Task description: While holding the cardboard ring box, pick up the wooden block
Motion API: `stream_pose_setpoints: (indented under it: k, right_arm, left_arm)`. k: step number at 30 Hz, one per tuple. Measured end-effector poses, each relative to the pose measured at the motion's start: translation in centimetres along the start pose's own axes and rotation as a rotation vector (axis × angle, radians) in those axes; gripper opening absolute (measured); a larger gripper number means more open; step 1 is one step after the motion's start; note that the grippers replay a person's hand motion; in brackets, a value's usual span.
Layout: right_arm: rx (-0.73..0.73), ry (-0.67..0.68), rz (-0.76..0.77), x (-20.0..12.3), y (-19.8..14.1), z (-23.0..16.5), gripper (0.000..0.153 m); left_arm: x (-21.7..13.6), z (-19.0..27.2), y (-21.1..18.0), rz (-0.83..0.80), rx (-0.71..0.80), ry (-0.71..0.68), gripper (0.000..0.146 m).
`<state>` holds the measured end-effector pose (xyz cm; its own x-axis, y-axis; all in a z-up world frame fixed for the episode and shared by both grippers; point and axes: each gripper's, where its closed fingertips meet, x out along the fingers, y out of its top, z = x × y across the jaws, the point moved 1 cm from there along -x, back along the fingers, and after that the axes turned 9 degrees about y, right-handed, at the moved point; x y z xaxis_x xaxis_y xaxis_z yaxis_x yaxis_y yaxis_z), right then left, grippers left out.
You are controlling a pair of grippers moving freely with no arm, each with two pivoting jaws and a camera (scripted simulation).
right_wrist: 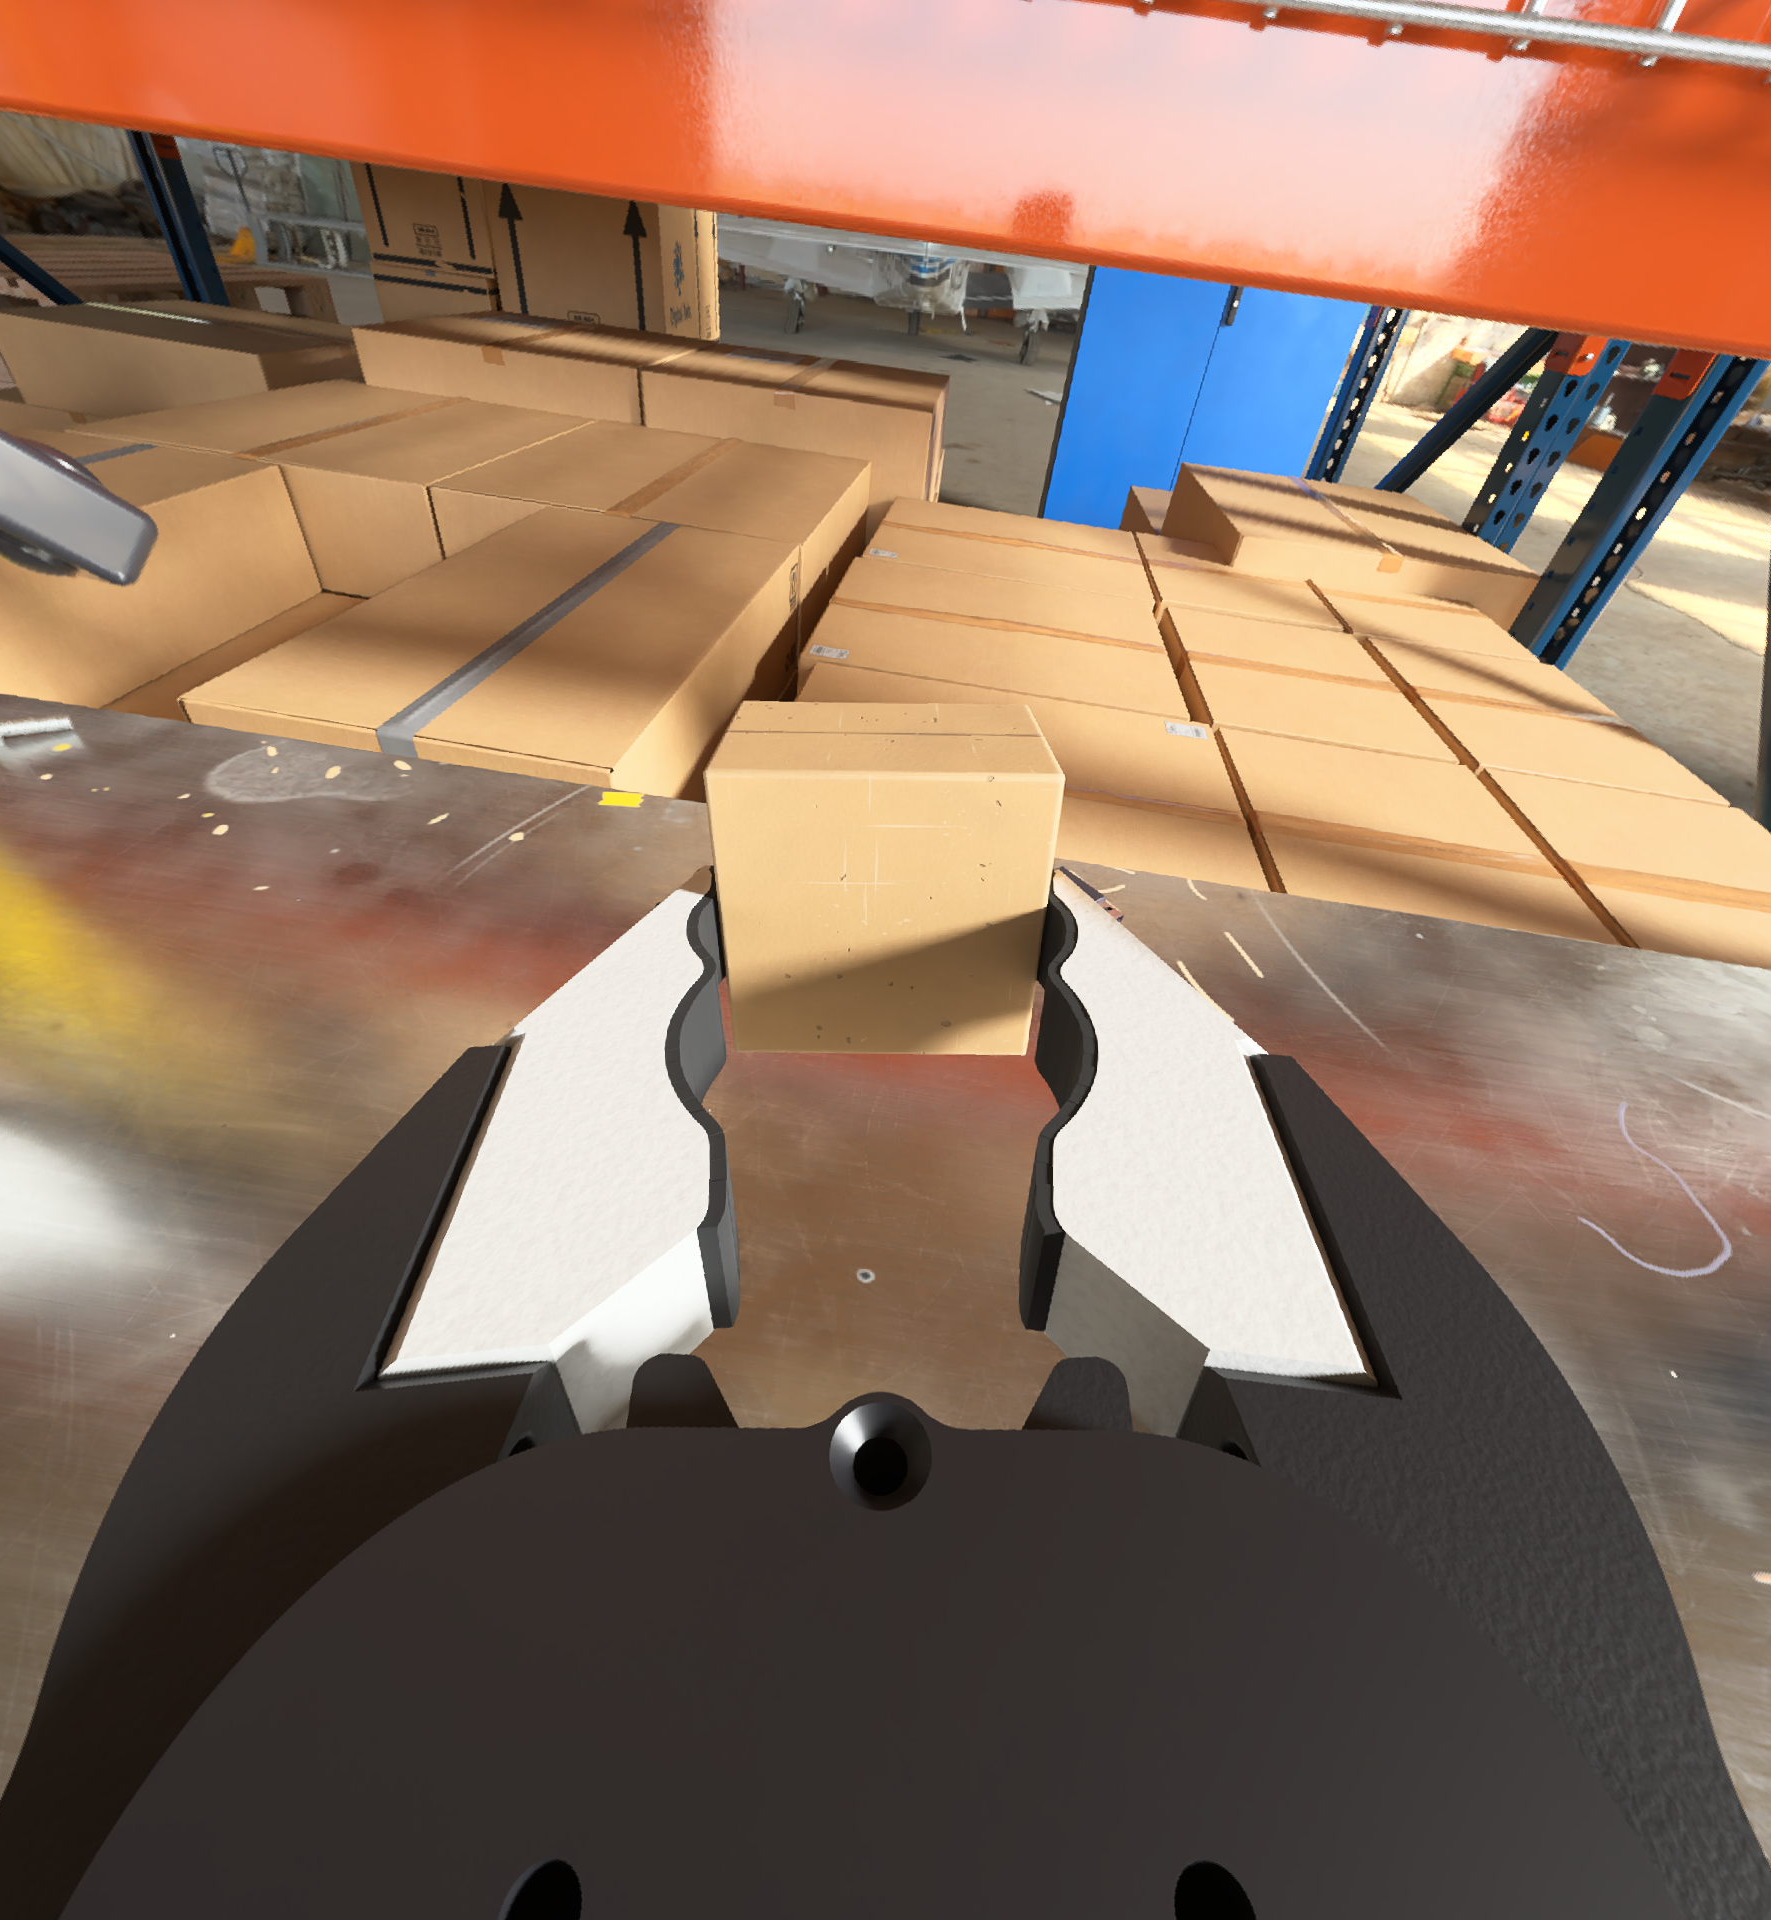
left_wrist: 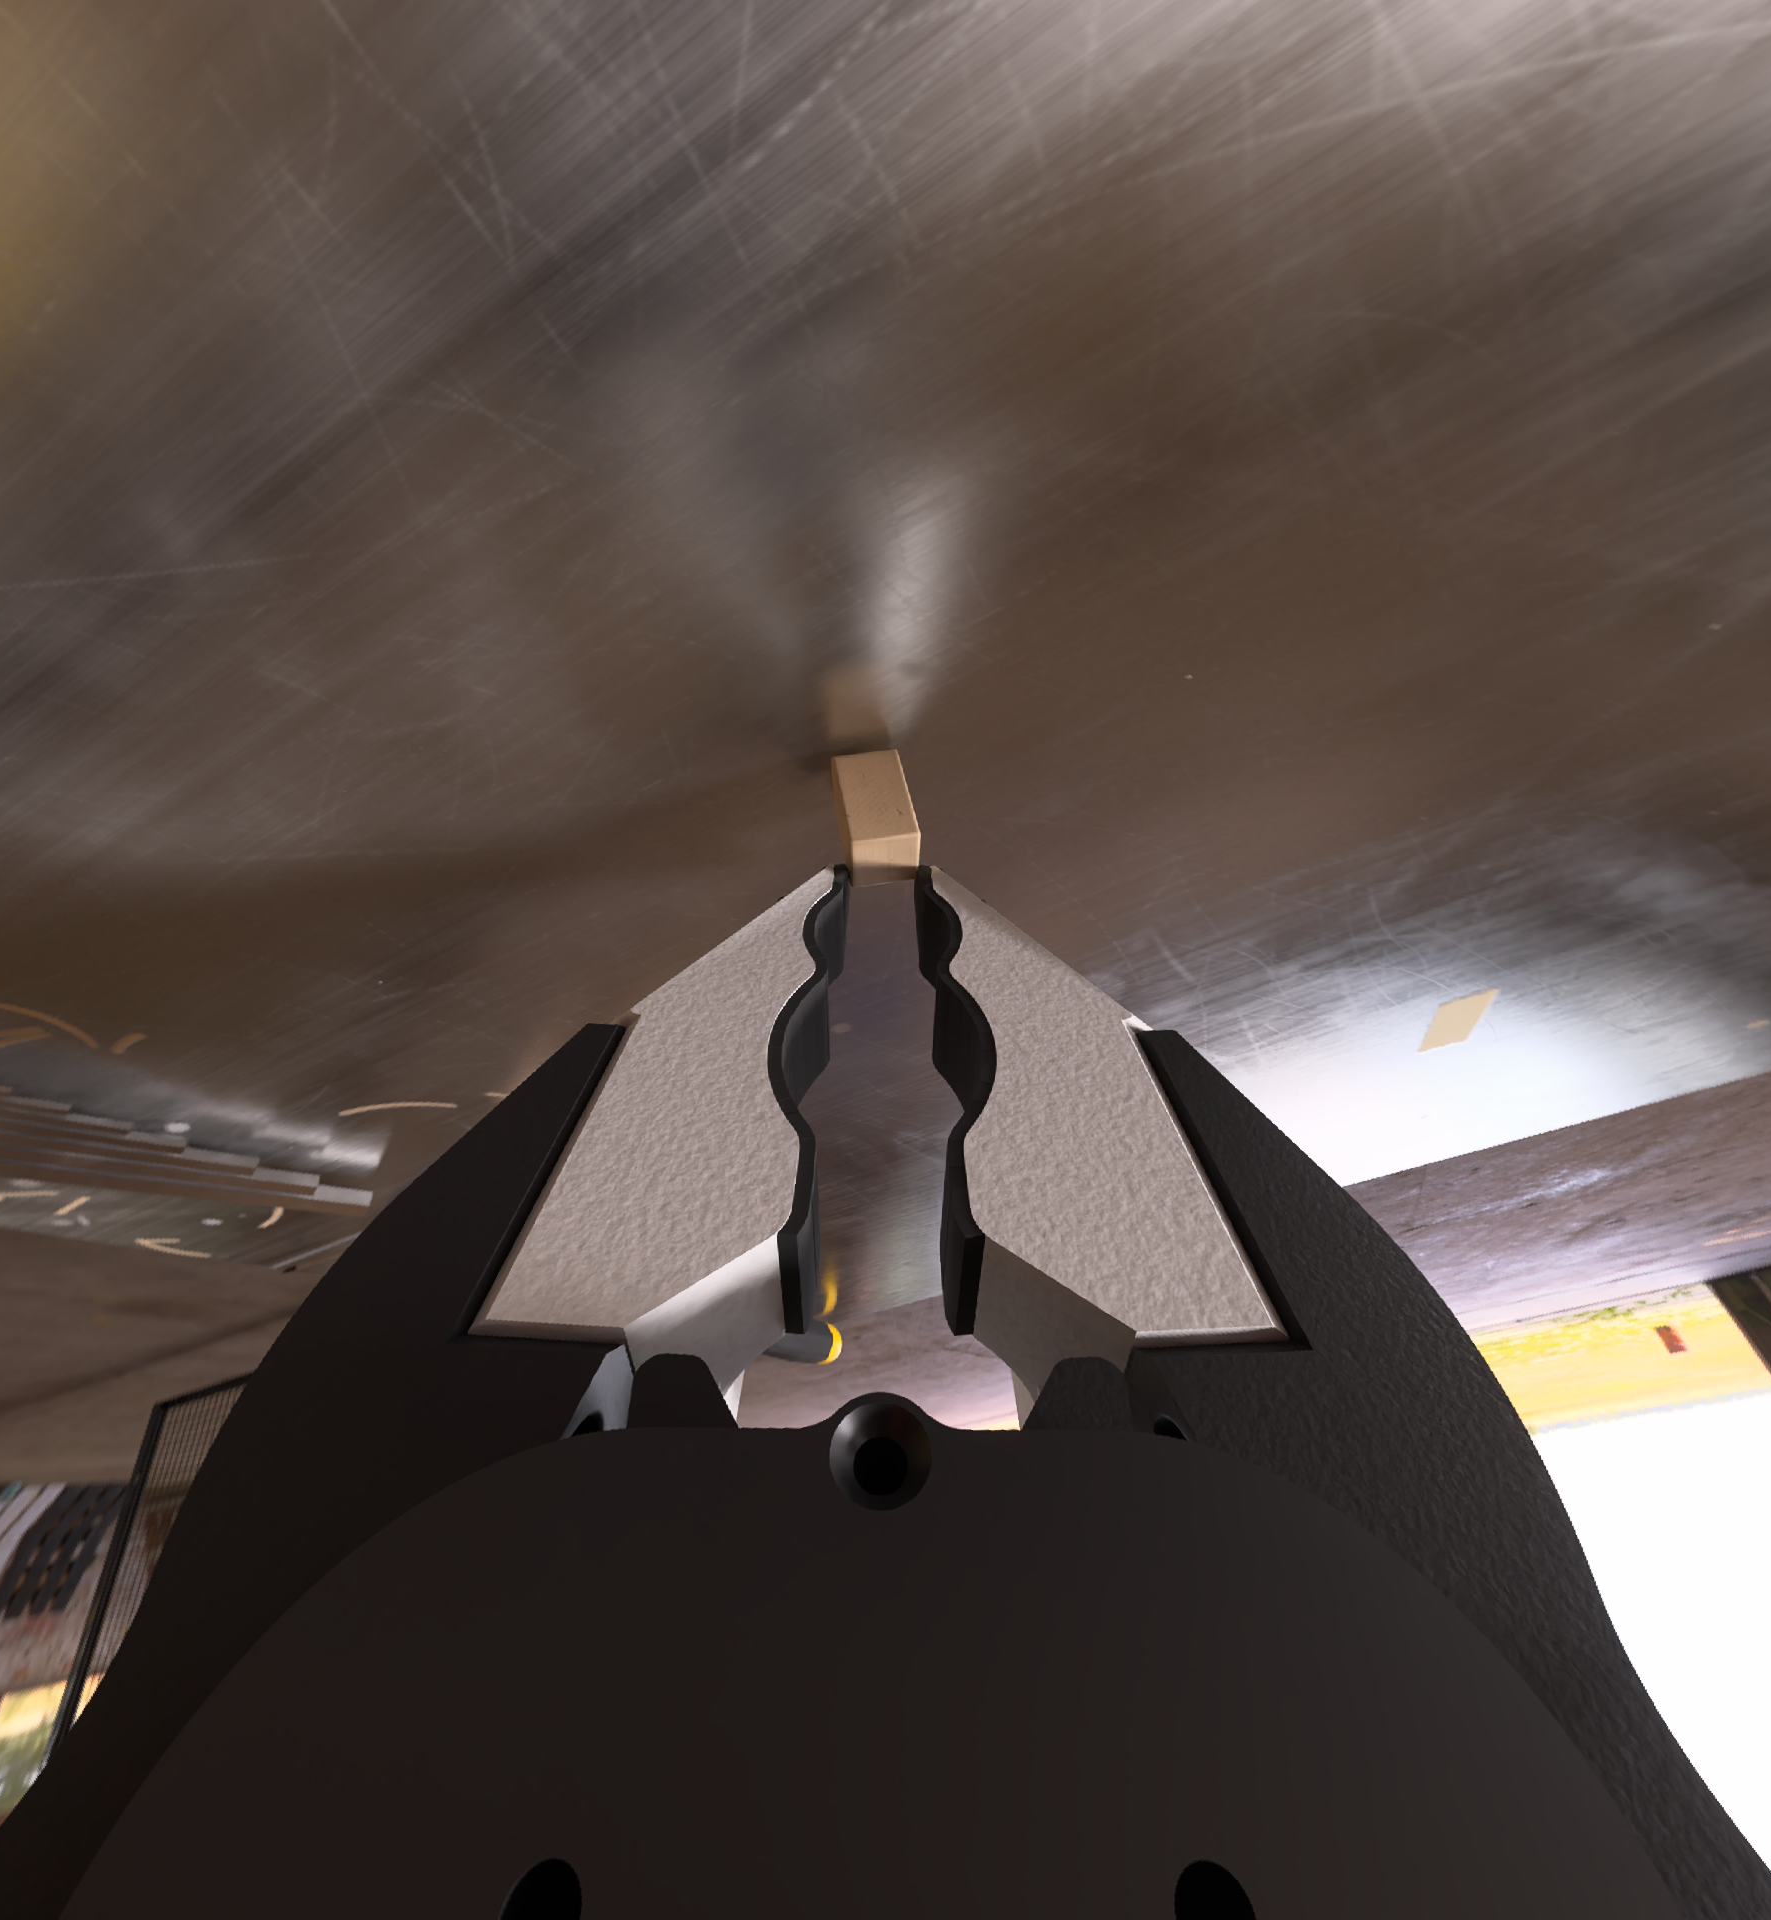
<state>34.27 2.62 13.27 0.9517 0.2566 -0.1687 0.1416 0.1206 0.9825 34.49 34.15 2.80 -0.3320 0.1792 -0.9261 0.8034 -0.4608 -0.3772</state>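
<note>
— Metal table point(left_wrist: 341, 520), scratched: what is sitting on it, left side?
— Left gripper point(left_wrist: 878, 878) is gripping the block point(left_wrist: 876, 816) at its near end, jaws narrow; block's far end is touching the table.
— And right?
— Right gripper point(right_wrist: 881, 914) is holding the box point(right_wrist: 881, 873) clear above the table, jaws fairly wide, pressing both sides. Cartons point(right_wrist: 548, 623) are lying beyond.
</note>
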Motion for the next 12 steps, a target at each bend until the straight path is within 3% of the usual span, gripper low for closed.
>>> stream_pose_setpoints:
  k: [4,8,12]
  right_arm:
    - [-0.003,-0.004,0.001,0.0,0.0,0.0,0.059]
    - [-0.016,-0.017,0.001,-0.1,-0.2,-0.2,0.059]
    - [-0.017,-0.021,0.006,-0.5,-0.1,-0.7,0.059]
  left_arm:
    - [-2.7,0.8,0.2,0.107,0.031,-0.052,0.012]
    - [-9.6,4.2,0.9,0.367,0.130,-0.113,0.012]
    - [-16.4,10.8,1.1,0.580,0.343,-0.170,0.012]
